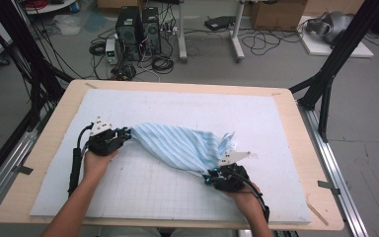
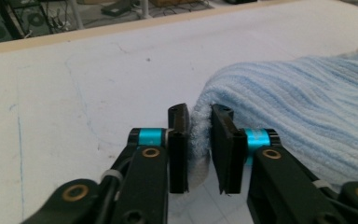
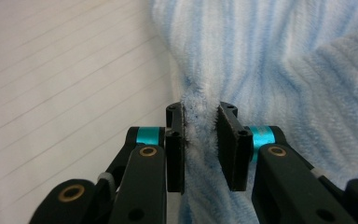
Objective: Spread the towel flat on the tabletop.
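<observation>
A light blue striped towel (image 1: pixel 180 145) lies bunched and stretched across the white mat (image 1: pixel 256 113) between my two grippers. My left gripper (image 1: pixel 123 133) is at its left end. In the left gripper view a fluffy corner of the towel (image 2: pixel 199 133) fills the narrow gap between the pads of the left gripper (image 2: pixel 200 140). My right gripper (image 1: pixel 216 174) is at the towel's front right end. In the right gripper view a raised fold of the towel (image 3: pixel 198 121) sits pinched between the jaws of the right gripper (image 3: pixel 200 140).
The mat covers a wooden table (image 1: pixel 54 128) whose edge shows all round. Black frame posts (image 1: pixel 325 84) stand at the table's far corners. Computers (image 1: pixel 138 29) and cables lie on the floor beyond the far edge.
</observation>
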`<state>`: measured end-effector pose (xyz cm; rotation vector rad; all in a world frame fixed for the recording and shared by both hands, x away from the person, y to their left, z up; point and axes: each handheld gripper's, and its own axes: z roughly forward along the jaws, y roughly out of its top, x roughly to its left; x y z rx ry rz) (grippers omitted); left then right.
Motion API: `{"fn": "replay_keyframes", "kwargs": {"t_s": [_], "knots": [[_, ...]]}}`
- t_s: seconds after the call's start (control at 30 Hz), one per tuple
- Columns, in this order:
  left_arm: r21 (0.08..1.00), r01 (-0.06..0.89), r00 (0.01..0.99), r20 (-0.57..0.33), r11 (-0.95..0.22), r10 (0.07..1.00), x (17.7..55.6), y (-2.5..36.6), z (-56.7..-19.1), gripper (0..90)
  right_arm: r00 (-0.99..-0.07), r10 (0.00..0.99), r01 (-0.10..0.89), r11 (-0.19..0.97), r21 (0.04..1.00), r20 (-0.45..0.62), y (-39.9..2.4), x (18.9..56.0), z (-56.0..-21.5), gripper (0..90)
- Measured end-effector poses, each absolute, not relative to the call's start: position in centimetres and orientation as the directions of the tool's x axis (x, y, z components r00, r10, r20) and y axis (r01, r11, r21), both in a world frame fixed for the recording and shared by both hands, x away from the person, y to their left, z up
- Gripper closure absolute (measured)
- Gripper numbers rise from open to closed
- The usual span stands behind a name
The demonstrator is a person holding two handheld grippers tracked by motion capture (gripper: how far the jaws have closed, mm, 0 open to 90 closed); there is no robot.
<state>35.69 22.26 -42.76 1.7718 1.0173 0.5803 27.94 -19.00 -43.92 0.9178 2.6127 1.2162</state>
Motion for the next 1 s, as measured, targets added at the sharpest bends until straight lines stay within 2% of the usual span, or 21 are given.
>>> {"fn": "replay_keyframes", "kwargs": {"t_s": [0.13, 0.2, 0.3, 0.4, 0.47, 0.57, 0.67, 0.77, 0.8, 0.87, 0.9, 0.97, 1.0], "knots": [[0.916, 0.380, 0.515, -0.093, -0.130, 0.852, 35.4, 22.2, -42.3, 48.4, -0.847, 0.496, 0.459, 0.505, 0.731, 0.190, -19.1, 26.0, -43.5, 73.3], [0.917, 0.375, 0.506, -0.078, -0.138, 0.859, 35.2, 22.3, -42.1, 43.8, -0.873, 0.434, 0.440, 0.507, 0.741, 0.222, -19.0, 25.3, -43.2, 69.1], [0.912, 0.378, 0.492, -0.053, -0.159, 0.869, 35.1, 22.5, -42.1, 41.2, -0.893, 0.407, 0.383, 0.461, 0.801, 0.193, -19.4, 25.0, -42.4, 59.2], [0.922, 0.365, 0.482, -0.071, -0.127, 0.873, 35.0, 22.9, -42.2, 41.0, -0.872, 0.445, 0.367, 0.322, 0.873, 0.203, -20.6, 26.1, -41.3, 50.6], [0.925, 0.365, 0.478, -0.087, -0.107, 0.874, 34.9, 23.2, -42.3, 40.9, -0.845, 0.504, 0.353, 0.279, 0.893, 0.177, -20.9, 27.2, -40.5, 47.8], [0.931, 0.355, 0.477, -0.103, -0.085, 0.873, 34.7, 23.7, -42.6, 40.8, -0.753, 0.654, 0.358, 0.313, 0.880, 0.073, -20.9, 29.2, -39.9, 44.3], [0.930, 0.360, 0.501, -0.130, -0.069, 0.856, 34.6, 23.9, -42.9, 37.2, -0.659, 0.752, 0.402, 0.369, 0.838, -0.015, -21.0, 31.5, -40.2, 41.7], [0.926, 0.368, 0.511, -0.127, -0.083, 0.850, 34.6, 23.8, -43.1, 35.4, -0.614, 0.789, 0.516, 0.403, 0.756, -0.001, -21.0, 34.1, -42.0, 40.2], [0.924, 0.373, 0.512, -0.133, -0.080, 0.849, 34.6, 23.8, -43.1, 35.4, -0.603, 0.797, 0.540, 0.425, 0.726, -0.018, -20.9, 34.8, -42.7, 40.6], [0.925, 0.371, 0.512, -0.132, -0.080, 0.849, 34.5, 23.6, -43.1, 35.5, -0.609, 0.793, 0.573, 0.454, 0.682, -0.017, -20.5, 35.6, -43.8, 48.8], [0.925, 0.371, 0.516, -0.133, -0.081, 0.846, 34.5, 23.6, -43.1, 35.6, -0.617, 0.787, 0.571, 0.434, 0.697, 0.015, -20.6, 35.8, -43.9, 60.4], [0.925, 0.371, 0.516, -0.132, -0.082, 0.846, 34.4, 23.5, -43.0, 35.9, -0.633, 0.774, 0.561, 0.449, 0.695, 0.012, -20.6, 35.6, -43.8, 75.7], [0.925, 0.371, 0.517, -0.132, -0.083, 0.846, 34.4, 23.5, -43.0, 36.0, -0.646, 0.764, 0.552, 0.469, 0.690, -0.002, -20.6, 35.3, -43.7, 78.3]]}}
